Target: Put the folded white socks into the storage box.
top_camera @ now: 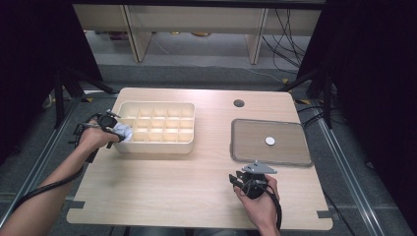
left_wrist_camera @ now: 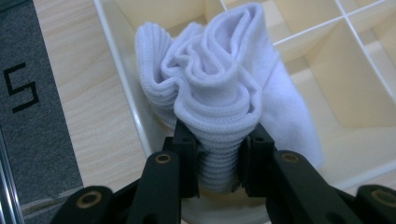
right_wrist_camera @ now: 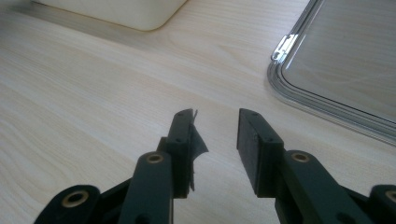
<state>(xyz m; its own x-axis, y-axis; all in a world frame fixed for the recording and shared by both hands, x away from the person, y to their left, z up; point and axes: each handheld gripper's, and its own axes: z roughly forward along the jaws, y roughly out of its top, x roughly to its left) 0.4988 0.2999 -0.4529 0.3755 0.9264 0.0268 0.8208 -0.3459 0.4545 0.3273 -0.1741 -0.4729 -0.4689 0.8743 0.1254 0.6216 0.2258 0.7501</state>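
A rolled white sock (left_wrist_camera: 219,107) is squeezed between the two jaws of my left gripper (left_wrist_camera: 218,158), and it hangs over the near left corner of a cream divided organizer box (left_wrist_camera: 359,56). From above, the left gripper (top_camera: 112,129) and the sock (top_camera: 123,132) sit at the left end of the box (top_camera: 156,127). My right gripper (top_camera: 239,180) rests low over the bare table near the front, jaws apart with nothing between them (right_wrist_camera: 215,135).
A clear-rimmed flat tray (top_camera: 271,142) lies to the right of the box with a small white disc (top_camera: 270,141) on it; its edge (right_wrist_camera: 322,102) runs just ahead of the right gripper. A cable hole (top_camera: 239,103) sits at the table's back.
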